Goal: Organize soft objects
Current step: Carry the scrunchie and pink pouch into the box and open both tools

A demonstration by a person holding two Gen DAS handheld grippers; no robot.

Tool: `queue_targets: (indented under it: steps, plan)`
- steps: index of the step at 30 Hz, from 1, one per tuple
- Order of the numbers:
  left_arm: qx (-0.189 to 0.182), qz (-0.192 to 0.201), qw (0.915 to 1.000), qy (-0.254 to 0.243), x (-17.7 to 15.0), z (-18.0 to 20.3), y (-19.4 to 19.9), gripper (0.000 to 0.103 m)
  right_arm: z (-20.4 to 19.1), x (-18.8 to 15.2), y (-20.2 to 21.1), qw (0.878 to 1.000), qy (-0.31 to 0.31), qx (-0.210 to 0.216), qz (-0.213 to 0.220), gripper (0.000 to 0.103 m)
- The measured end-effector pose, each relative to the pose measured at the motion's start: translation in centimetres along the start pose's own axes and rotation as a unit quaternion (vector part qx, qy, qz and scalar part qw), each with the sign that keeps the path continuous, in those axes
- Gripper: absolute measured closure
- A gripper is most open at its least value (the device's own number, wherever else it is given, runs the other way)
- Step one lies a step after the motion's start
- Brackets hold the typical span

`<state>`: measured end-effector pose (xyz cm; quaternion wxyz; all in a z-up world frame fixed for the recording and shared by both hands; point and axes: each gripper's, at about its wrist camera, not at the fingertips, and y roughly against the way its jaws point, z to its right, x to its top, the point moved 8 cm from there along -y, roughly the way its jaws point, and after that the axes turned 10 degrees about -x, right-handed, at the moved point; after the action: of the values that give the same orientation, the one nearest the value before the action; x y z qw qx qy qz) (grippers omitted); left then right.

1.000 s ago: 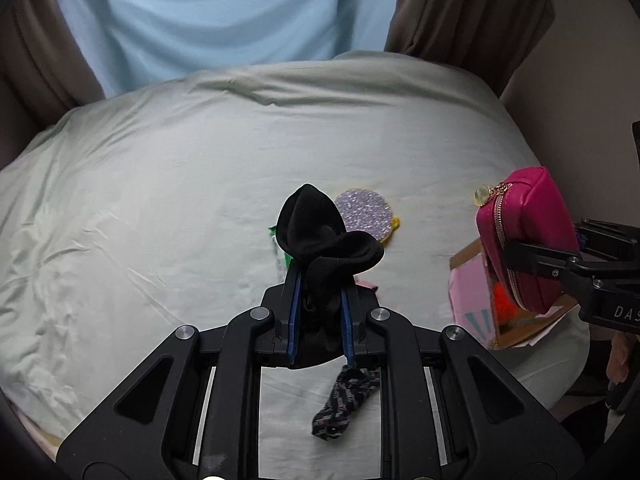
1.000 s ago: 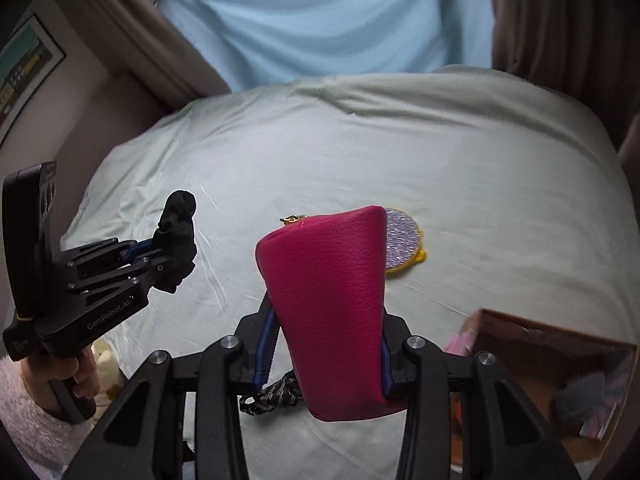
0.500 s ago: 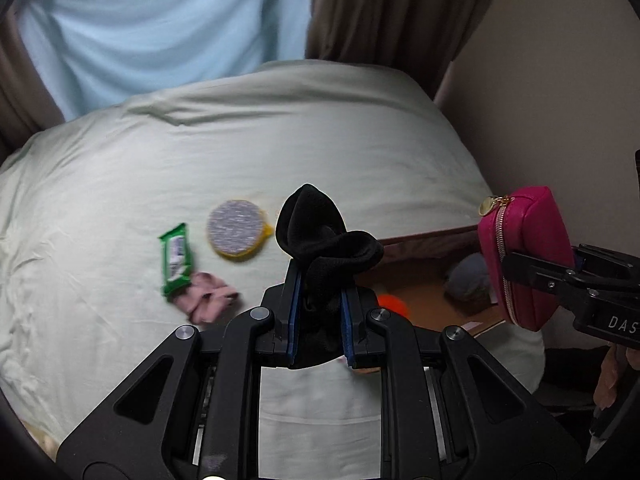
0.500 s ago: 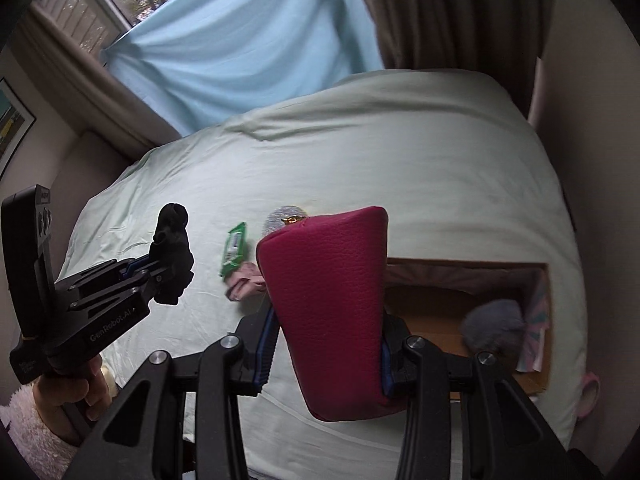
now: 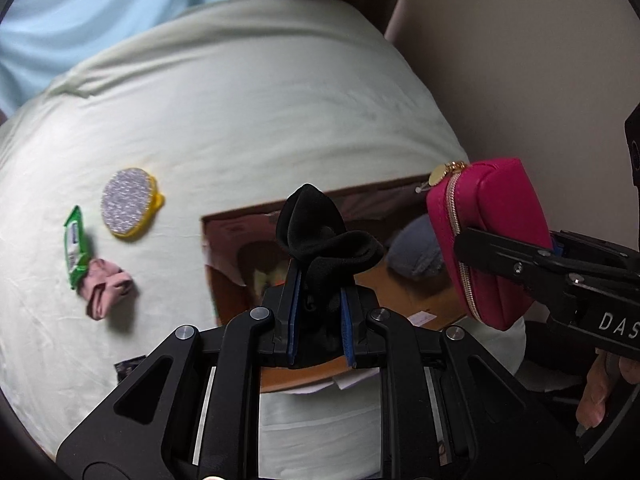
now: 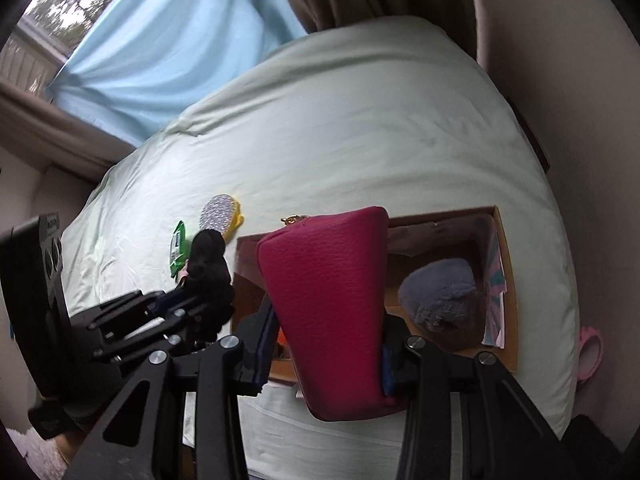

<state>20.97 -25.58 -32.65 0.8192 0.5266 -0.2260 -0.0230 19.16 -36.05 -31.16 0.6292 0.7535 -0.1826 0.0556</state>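
Left gripper clamped on black sock, right gripper clamped on pink pouch; both held over open box on bed, grey plush inside box

Both wrist cameras looked steeply down along their own fingers, close above the cardboard box on the bed; each caught the other gripper beside it.
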Motion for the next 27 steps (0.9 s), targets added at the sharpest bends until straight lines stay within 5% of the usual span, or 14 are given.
queue_targets:
  steps: [16,17,18,19,21,24,27]
  plan:
    - [-0.011,-0.109,0.9940,0.004,-1.6,-1.3,-10.4,0.088,2.9,0.0,-8.7,0.989,-0.112,0.019,-0.091,0.064]
    - [-0.008,-0.111,0.9938,0.000,-1.5,-1.3,-10.5,0.085,2.9,-0.1,-9.0,0.989,-0.112,0.025,-0.097,0.063]
    - [-0.011,-0.113,0.9935,-0.001,-1.5,-1.2,-10.6,0.071,2.8,-0.1,-9.5,0.988,-0.112,0.031,-0.102,0.062]
    - [-0.018,-0.114,0.9933,0.001,-1.5,-1.2,-10.6,0.037,2.9,-0.1,-9.9,0.987,-0.112,0.033,-0.108,0.060]
    - [-0.013,-0.102,0.9947,0.002,-1.4,-1.5,-10.0,0.001,3.0,-0.3,-10.5,0.987,-0.107,0.021,-0.114,0.051]
    - [-0.010,-0.096,0.9954,-0.001,-1.6,-2.0,-9.2,0.000,3.5,-0.1,-10.5,0.989,-0.107,-0.001,-0.099,0.007]
    - [-0.006,-0.097,0.9953,-0.002,-2.0,-2.8,-8.5,0.000,3.7,-0.1,-10.1,0.992,-0.092,-0.007,-0.082,0.001]
